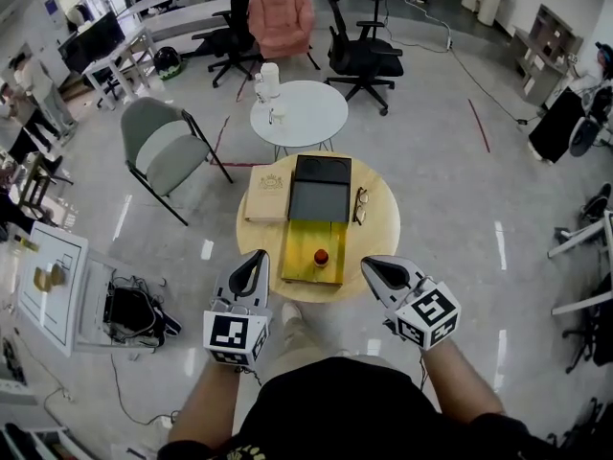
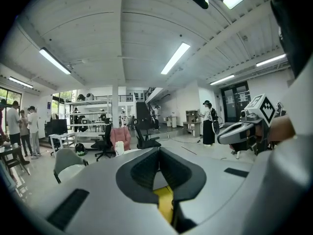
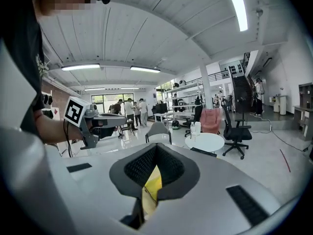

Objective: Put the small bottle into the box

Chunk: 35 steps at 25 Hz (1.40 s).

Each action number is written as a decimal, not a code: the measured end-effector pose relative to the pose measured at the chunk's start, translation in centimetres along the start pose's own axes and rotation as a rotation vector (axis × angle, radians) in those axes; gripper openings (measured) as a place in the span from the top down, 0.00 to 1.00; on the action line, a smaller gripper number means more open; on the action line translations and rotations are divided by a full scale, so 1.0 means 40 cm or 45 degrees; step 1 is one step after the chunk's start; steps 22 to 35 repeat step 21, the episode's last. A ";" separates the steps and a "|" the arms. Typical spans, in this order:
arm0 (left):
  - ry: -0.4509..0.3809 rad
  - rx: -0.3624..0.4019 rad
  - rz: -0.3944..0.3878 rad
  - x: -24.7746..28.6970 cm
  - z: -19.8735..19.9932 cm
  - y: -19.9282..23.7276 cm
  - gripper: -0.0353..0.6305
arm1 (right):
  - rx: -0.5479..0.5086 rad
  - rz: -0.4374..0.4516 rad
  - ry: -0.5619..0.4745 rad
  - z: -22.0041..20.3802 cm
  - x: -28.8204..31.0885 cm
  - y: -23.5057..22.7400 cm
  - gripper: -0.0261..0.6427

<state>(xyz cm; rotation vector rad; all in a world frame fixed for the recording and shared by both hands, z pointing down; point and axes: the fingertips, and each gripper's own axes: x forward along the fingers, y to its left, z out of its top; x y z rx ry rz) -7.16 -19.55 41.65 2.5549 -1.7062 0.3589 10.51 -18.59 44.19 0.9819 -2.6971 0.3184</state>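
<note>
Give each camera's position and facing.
Head view: on the head, steeply down at round wooden table; shows forearms, left gripper, right gripper.
Left gripper view: rides it, faces across the room; own shut jaws, right gripper.
Right gripper view: same; own shut jaws, left gripper.
Shared: all show the pink armchair.
</note>
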 end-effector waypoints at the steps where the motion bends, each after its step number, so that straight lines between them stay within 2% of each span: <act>1: 0.000 -0.010 0.002 -0.005 -0.003 -0.006 0.92 | -0.005 0.005 -0.008 0.006 -0.008 0.004 0.94; 11: 0.016 0.021 -0.011 -0.063 -0.001 -0.097 0.92 | -0.038 0.027 -0.076 0.032 -0.072 0.027 0.94; 21: 0.071 0.015 0.028 -0.082 -0.027 -0.061 0.92 | -0.007 0.046 -0.064 0.012 -0.032 0.033 0.94; 35: 0.071 0.015 0.028 -0.082 -0.027 -0.061 0.92 | -0.007 0.046 -0.064 0.012 -0.032 0.033 0.94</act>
